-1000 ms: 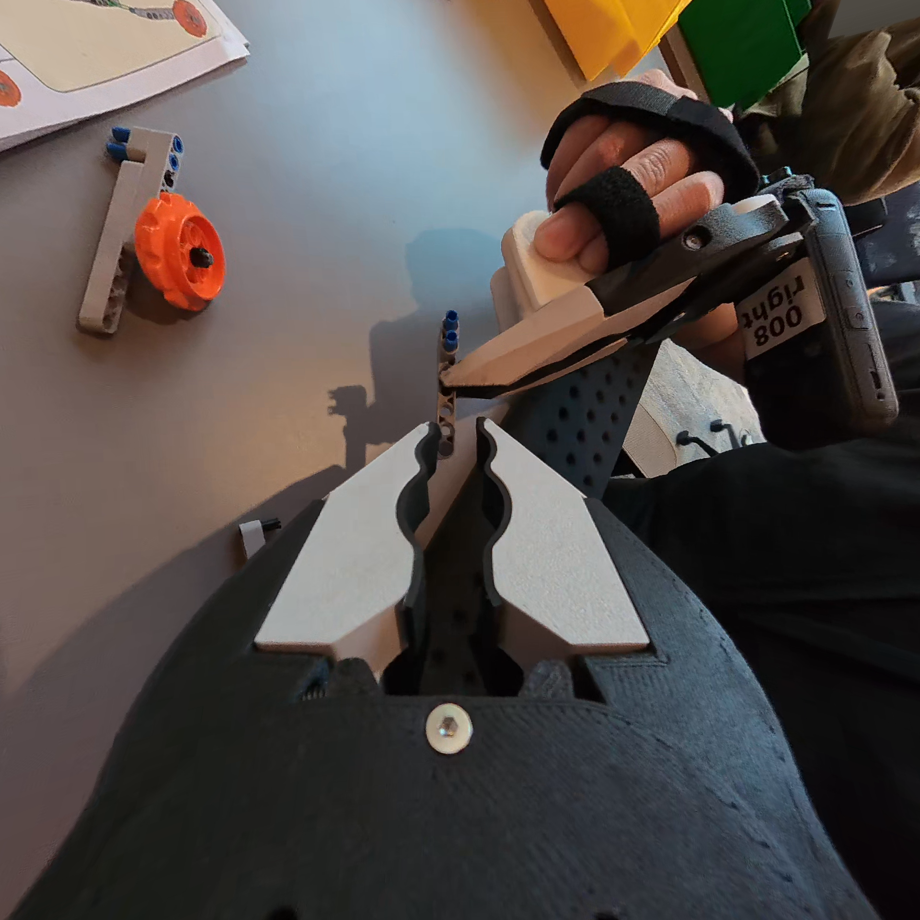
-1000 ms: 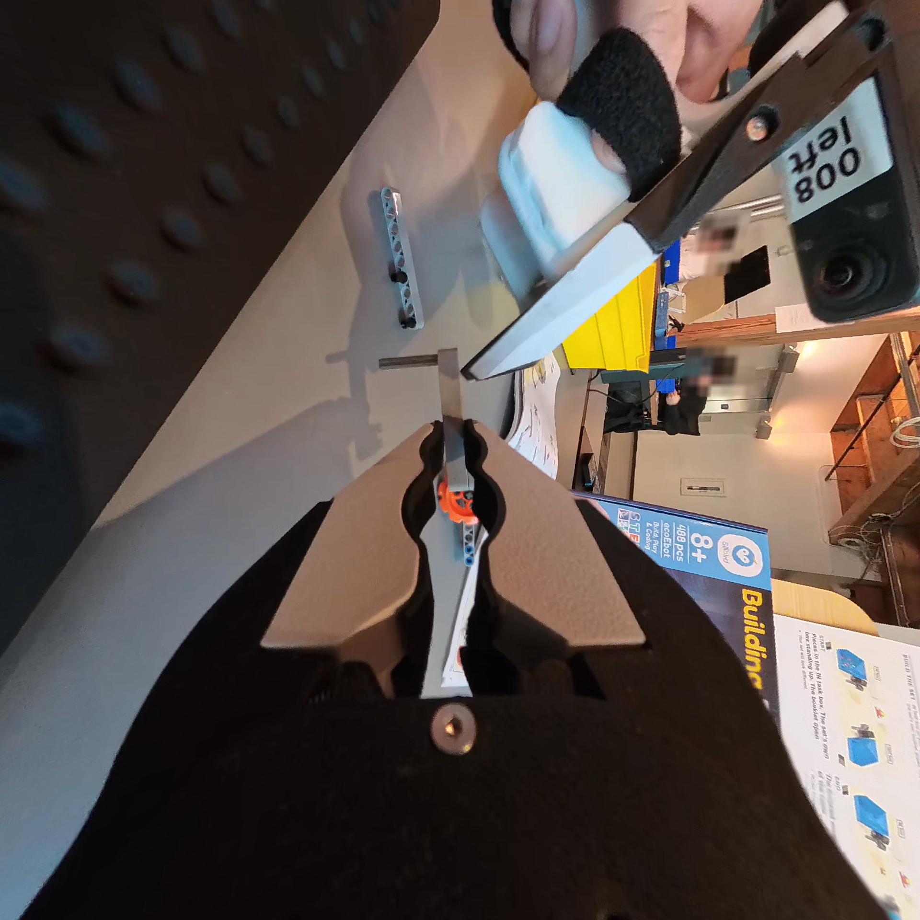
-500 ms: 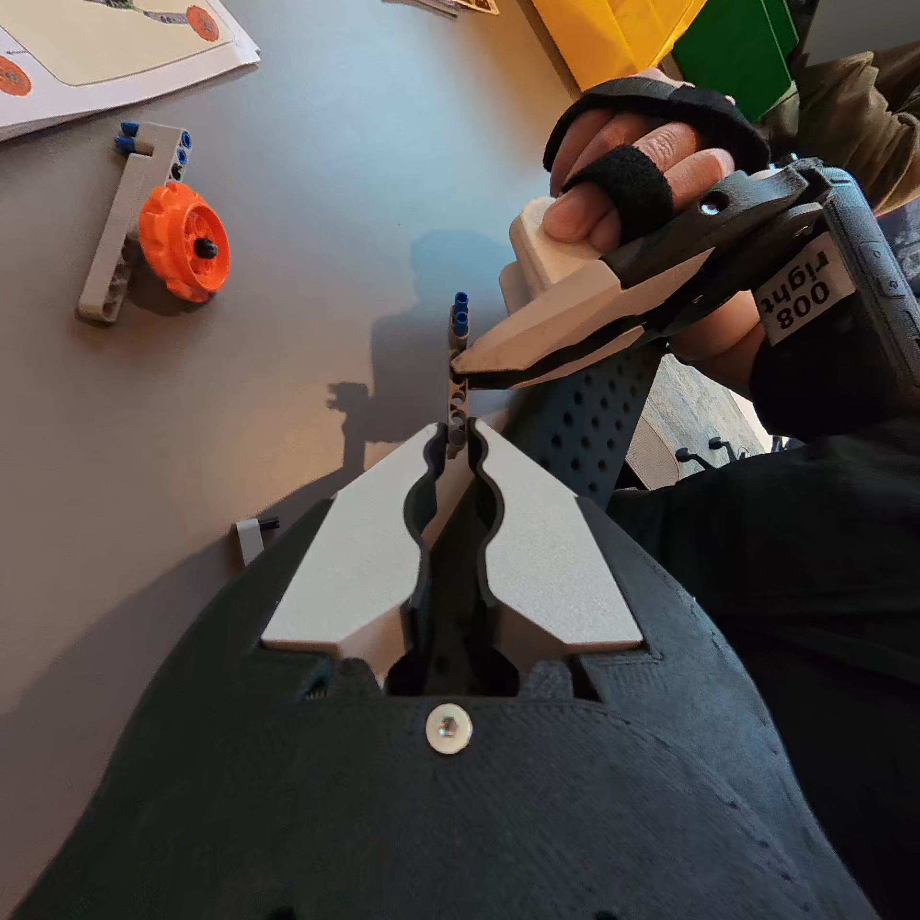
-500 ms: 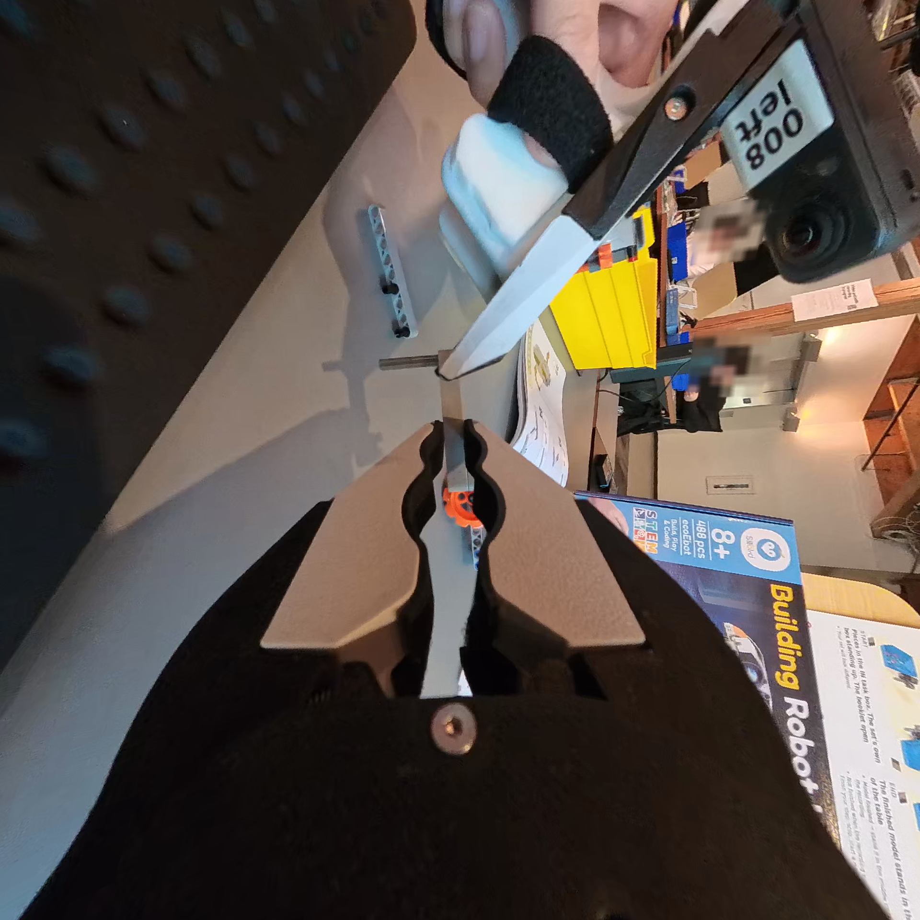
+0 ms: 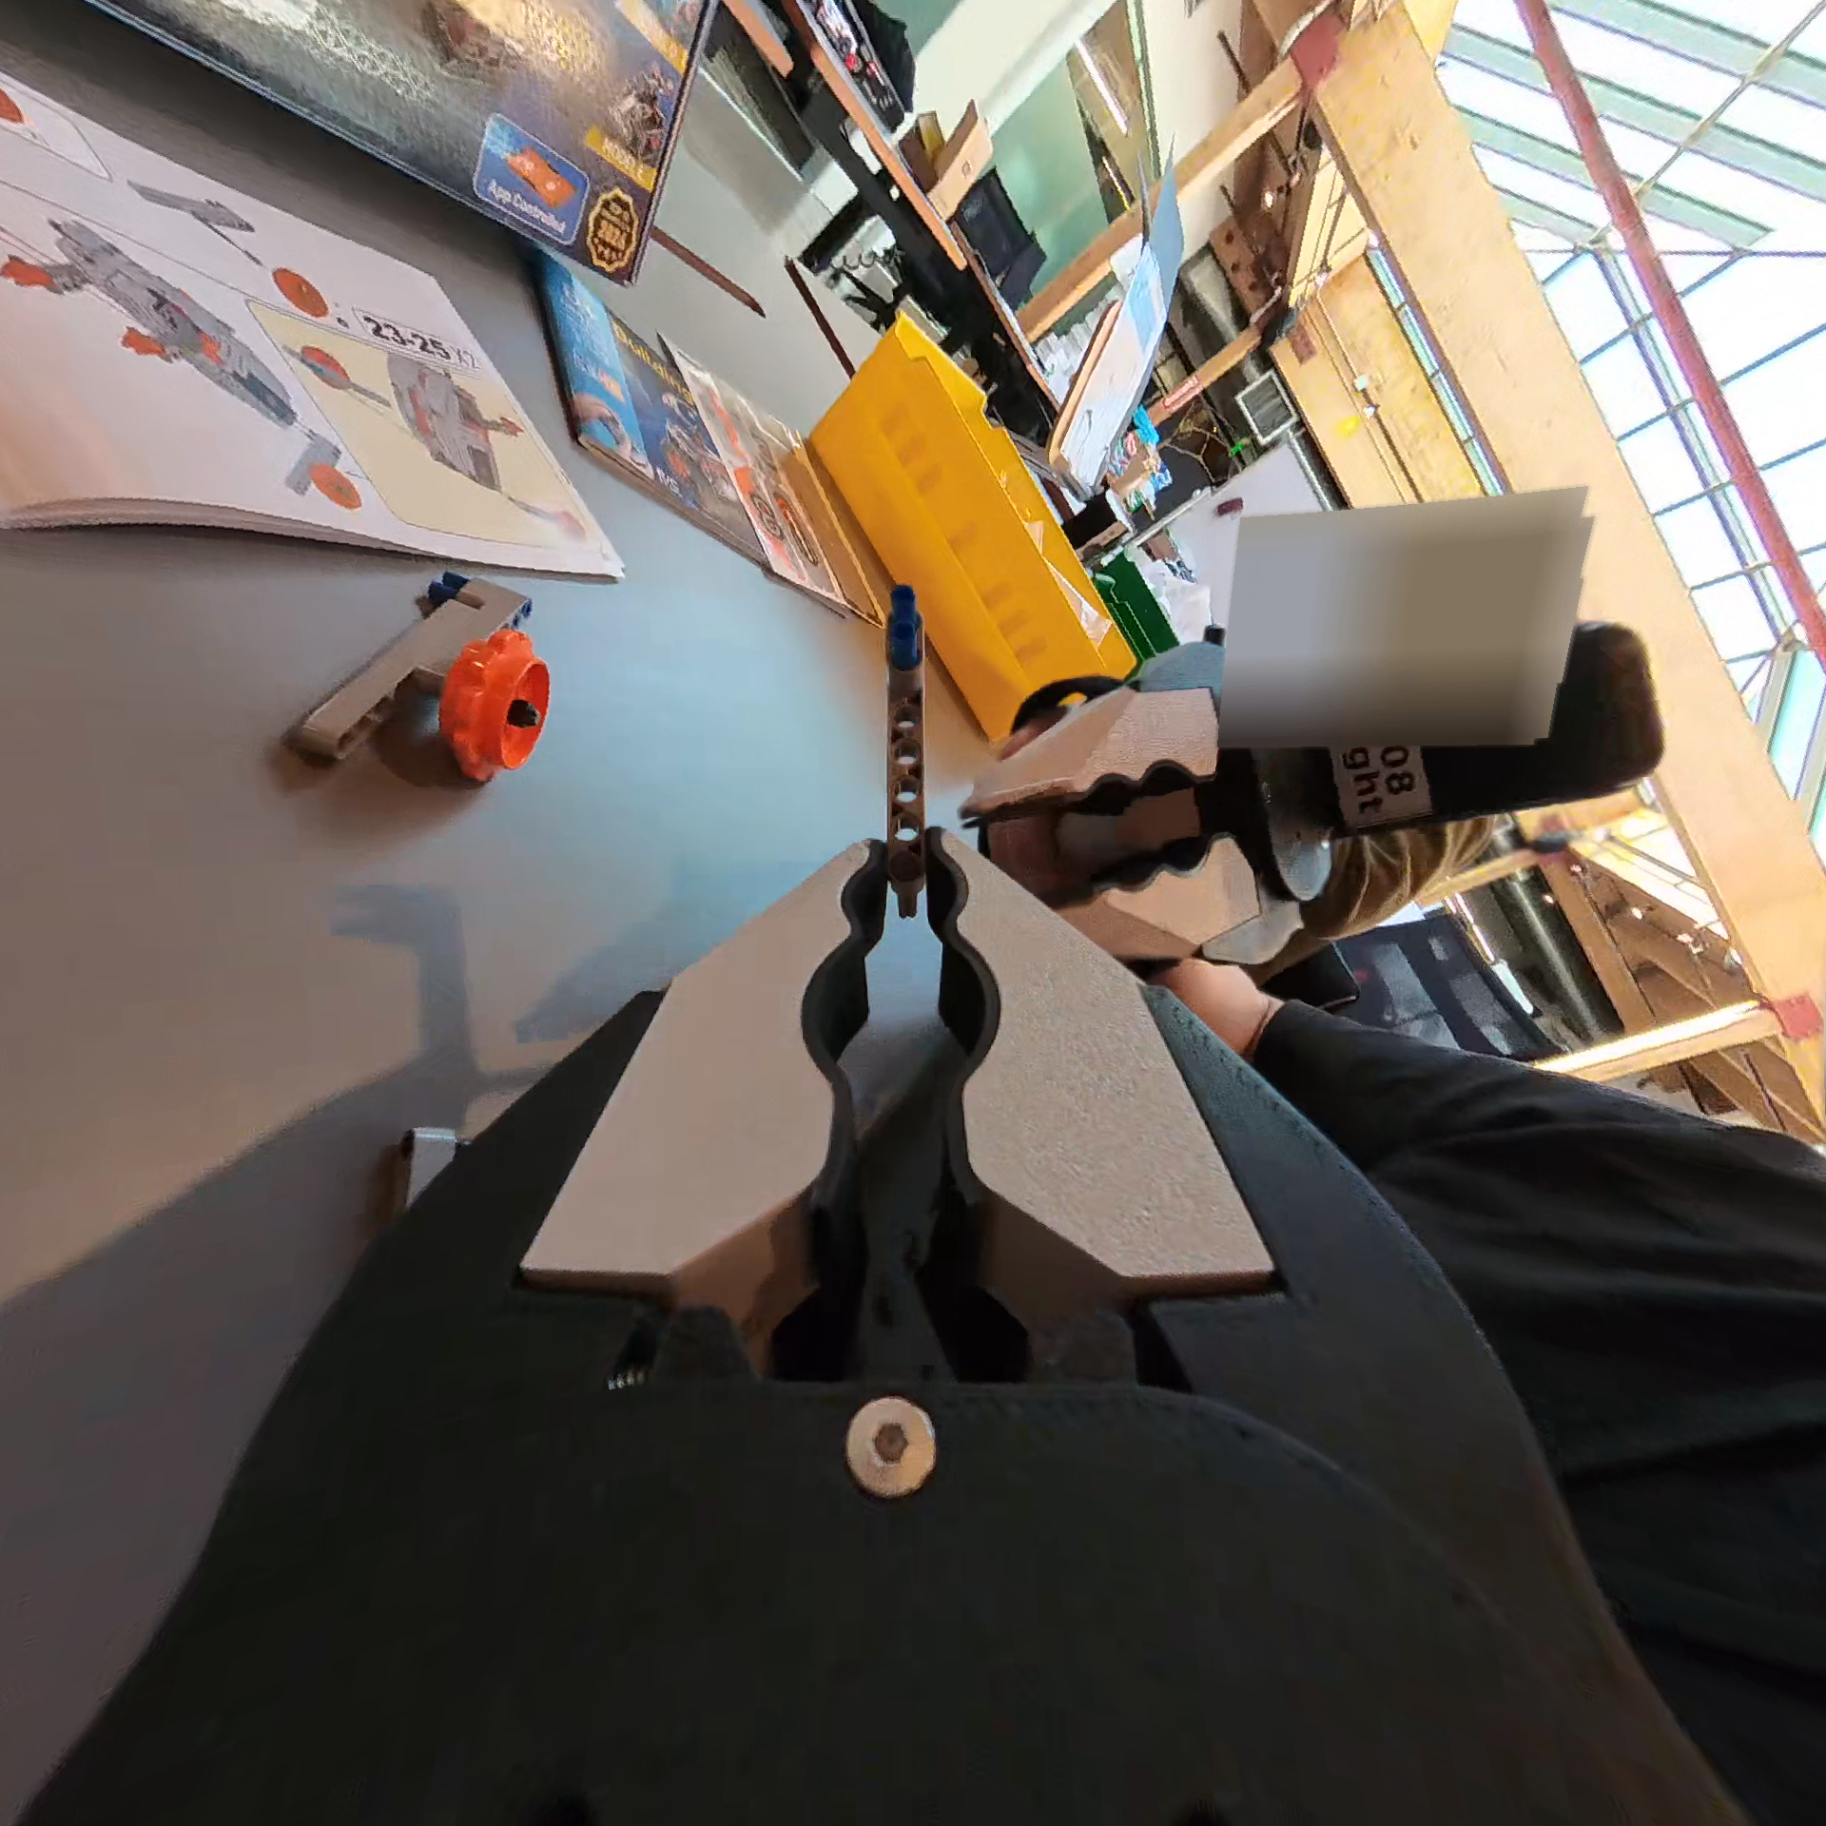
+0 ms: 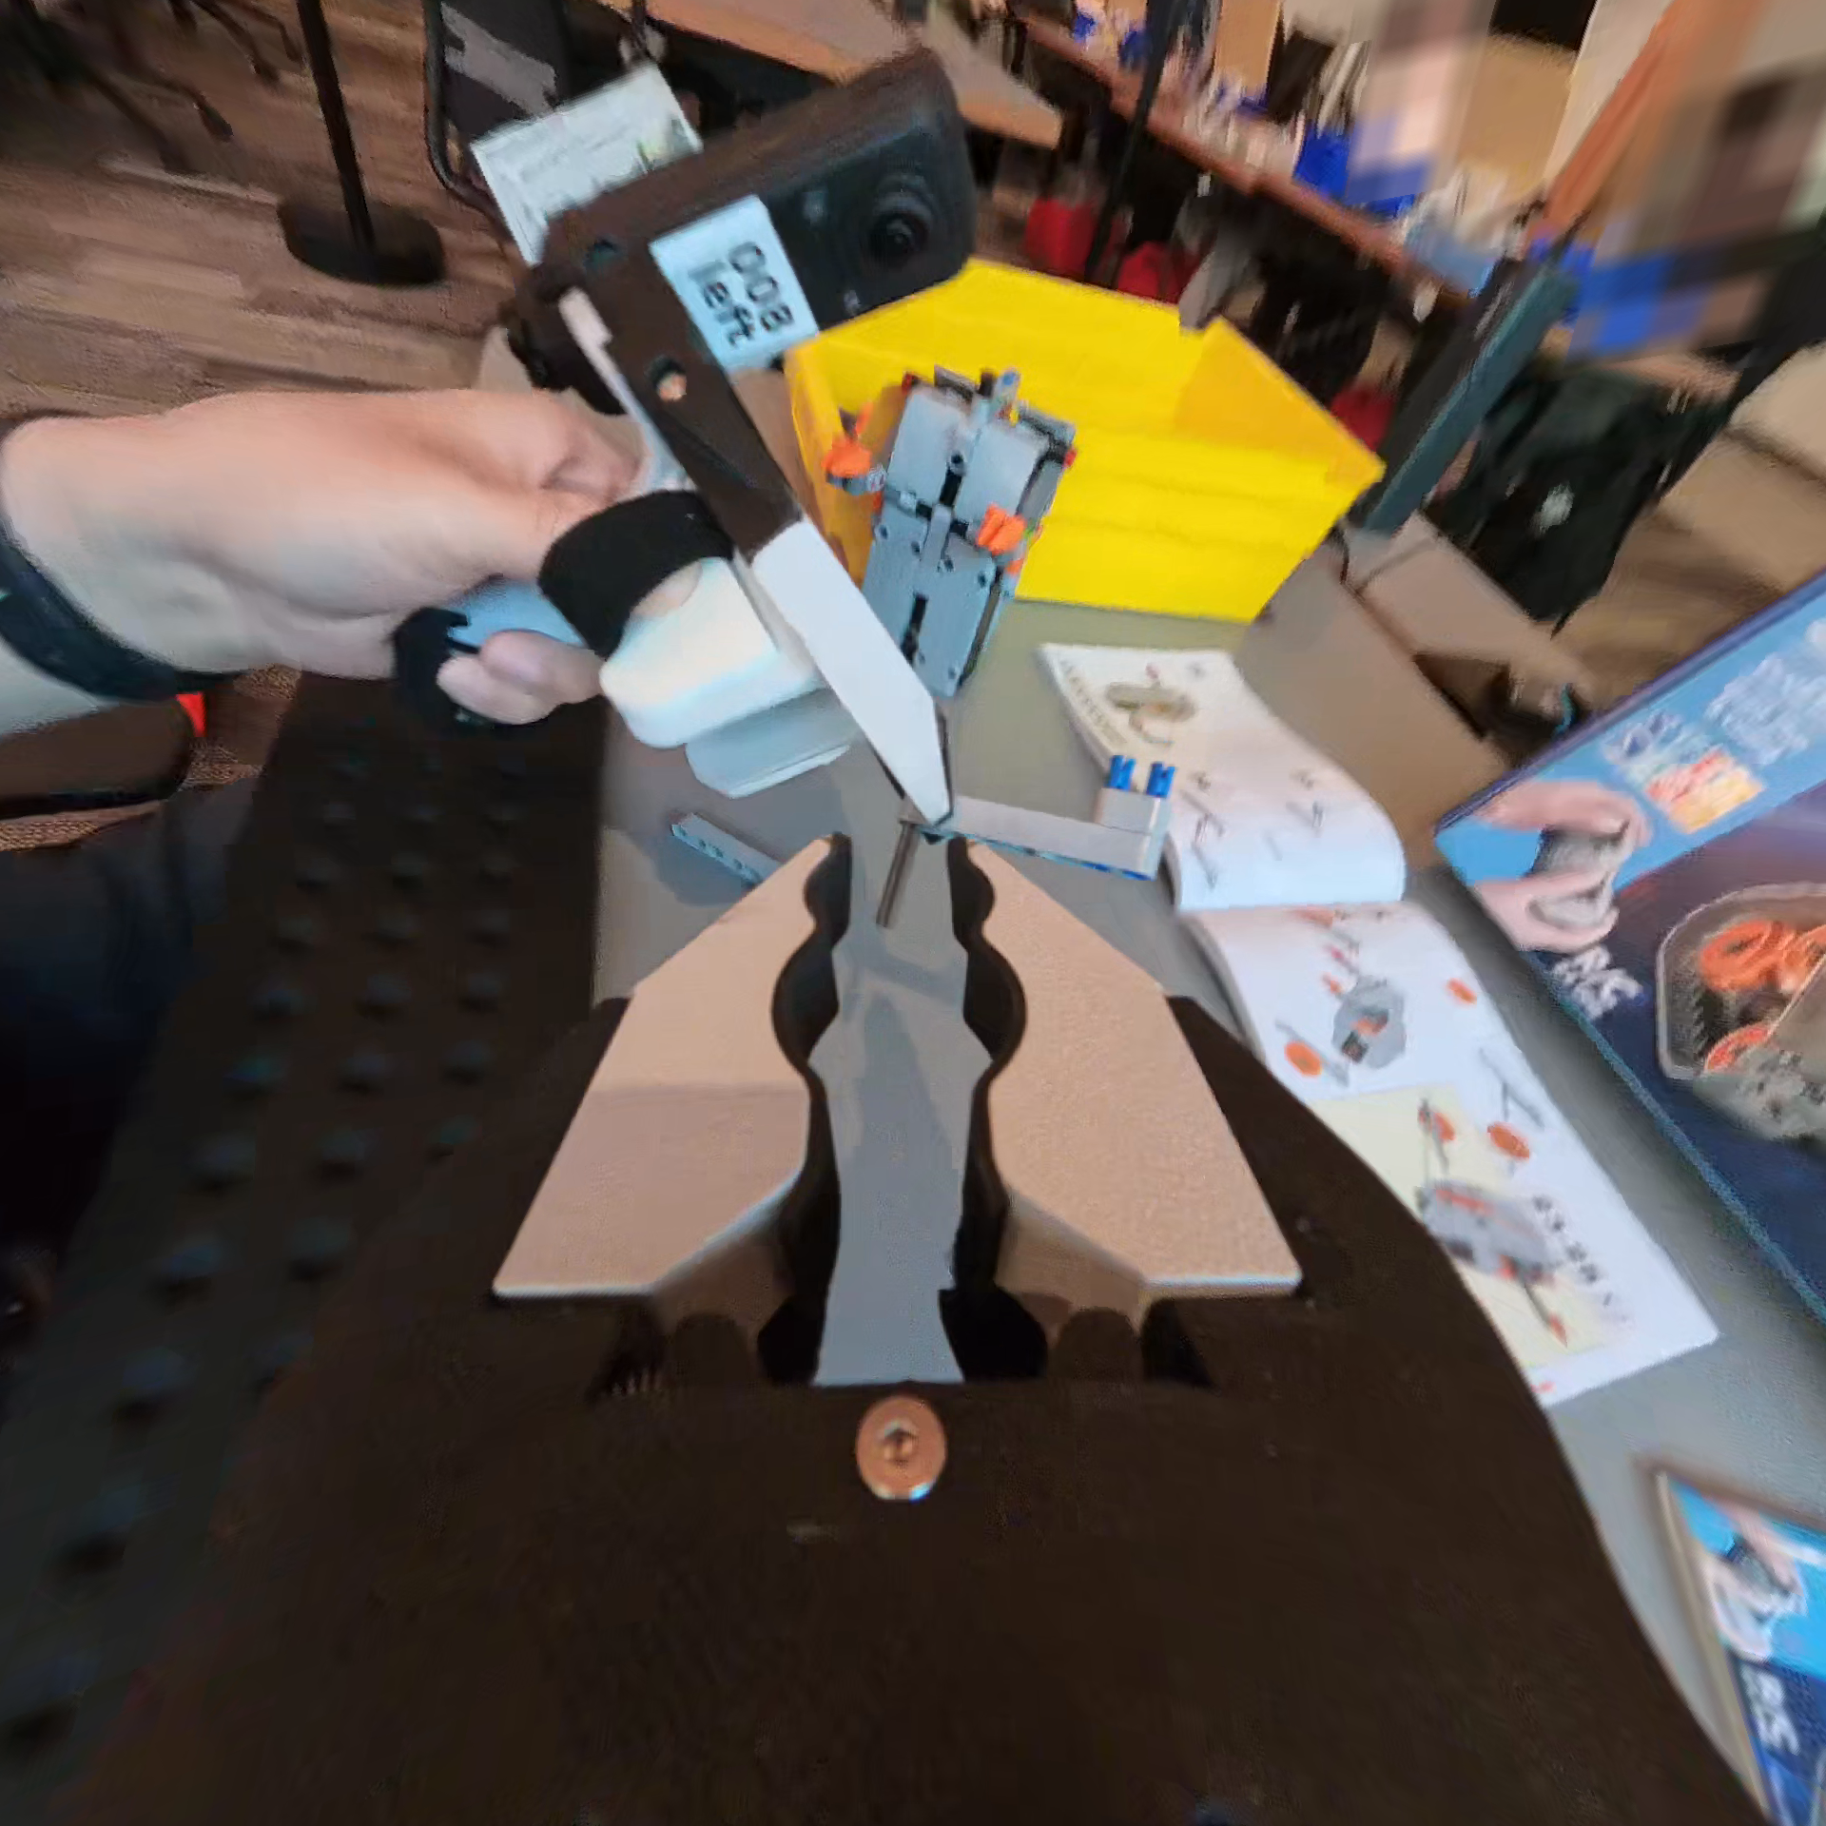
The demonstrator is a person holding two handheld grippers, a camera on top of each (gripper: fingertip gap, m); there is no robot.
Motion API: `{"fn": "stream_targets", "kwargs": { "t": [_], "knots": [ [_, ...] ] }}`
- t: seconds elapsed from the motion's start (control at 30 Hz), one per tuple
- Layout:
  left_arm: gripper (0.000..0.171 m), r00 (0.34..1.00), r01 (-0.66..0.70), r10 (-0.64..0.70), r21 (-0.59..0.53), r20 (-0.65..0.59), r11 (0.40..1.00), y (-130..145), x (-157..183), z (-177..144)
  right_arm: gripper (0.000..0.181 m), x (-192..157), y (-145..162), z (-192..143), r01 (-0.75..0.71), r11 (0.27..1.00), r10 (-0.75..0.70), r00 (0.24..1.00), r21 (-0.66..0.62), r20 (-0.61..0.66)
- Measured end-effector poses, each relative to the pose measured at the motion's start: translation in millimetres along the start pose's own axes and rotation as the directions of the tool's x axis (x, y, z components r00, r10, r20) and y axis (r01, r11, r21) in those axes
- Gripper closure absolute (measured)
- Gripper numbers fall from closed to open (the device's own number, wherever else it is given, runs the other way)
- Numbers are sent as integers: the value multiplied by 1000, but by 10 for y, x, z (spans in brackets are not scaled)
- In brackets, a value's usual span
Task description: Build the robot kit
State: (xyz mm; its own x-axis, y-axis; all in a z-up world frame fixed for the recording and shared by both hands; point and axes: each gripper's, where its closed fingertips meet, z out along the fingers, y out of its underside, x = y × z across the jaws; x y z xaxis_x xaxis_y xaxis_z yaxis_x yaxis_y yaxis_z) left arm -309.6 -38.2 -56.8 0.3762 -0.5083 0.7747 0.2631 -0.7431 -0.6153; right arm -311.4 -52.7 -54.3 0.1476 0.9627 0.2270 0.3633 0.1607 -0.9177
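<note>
My left gripper (image 5: 904, 855) is shut on the lower end of a grey holed beam (image 5: 905, 751) with two blue pins (image 5: 901, 622) at its far end, held above the grey table (image 5: 198, 988). In the right wrist view the left gripper (image 6: 934, 802) holds that beam (image 6: 1047, 835) sideways, and a dark axle (image 6: 894, 879) sticks out of its gripped end. My right gripper (image 6: 897, 850) is open, its tips on either side of the axle without gripping it. It also shows in the left wrist view (image 5: 988, 835), just right of the beam.
A grey beam with an orange wheel (image 5: 494, 704) lies on the table to the left. An open manual (image 5: 247, 395), a blue box (image 6: 1680, 889) and a yellow bin (image 6: 1186, 474) stand behind. A grey model (image 6: 949, 534) stands by the bin. A loose beam (image 6: 716, 845) lies nearby. My left and right fingertips are right by each other. The grey model (image 6: 949, 534) is about 20 cm from both grippers' fingertips.
My right gripper has opened and let go of the beam, then swung away to face it from the side. My left gripper still holds the beam and has tilted up.
</note>
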Motion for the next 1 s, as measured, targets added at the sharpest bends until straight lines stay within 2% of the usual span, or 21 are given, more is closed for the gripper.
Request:
{"fn": "stream_targets", "kwargs": {
  "t": [0.2, 0.4, 0.5, 0.7, 0.83, 0.87, 1.0],
  "knots": [
    [166, 1000, 3, -4, 51, 21, 999, 20, -12, 153, 159, 156, 263, 108, 64, 982, -91, 986, -178, -143],
    [166, 997, -4, -3, 88, 80, 996, 5, -92, 227, 165, 245, 307, 101, -4, 980, -36, 980, -201, -196],
    [166, 996, -1, -10, 118, 92, 993, -9, -120, 265, 176, 242, 345, 105, -45, 979, 7, 983, -200, -183],
    [166, 991, -24, 8, 116, 134, 993, 28, -193, 293, 176, 244, 423, 123, -24, 973, -18, 983, -229, -182],
    [165, 989, -100, 91, 71, 119, 993, 26, -108, 213, 179, 207, 331, 73, 7, 981, -36, 988, -191, -148],
    [157, 979, -147, 136, 64, 149, 987, -2, -115, 136, 179, 219, 316, 45, 13, 982, -43, 988, -191, -151],
    [142, 869, -376, 364, -31, 336, 926, -77, -222, -339, 179, 328, 355, -80, 60, 974, -101, 978, -217, -182]
  ]
}}
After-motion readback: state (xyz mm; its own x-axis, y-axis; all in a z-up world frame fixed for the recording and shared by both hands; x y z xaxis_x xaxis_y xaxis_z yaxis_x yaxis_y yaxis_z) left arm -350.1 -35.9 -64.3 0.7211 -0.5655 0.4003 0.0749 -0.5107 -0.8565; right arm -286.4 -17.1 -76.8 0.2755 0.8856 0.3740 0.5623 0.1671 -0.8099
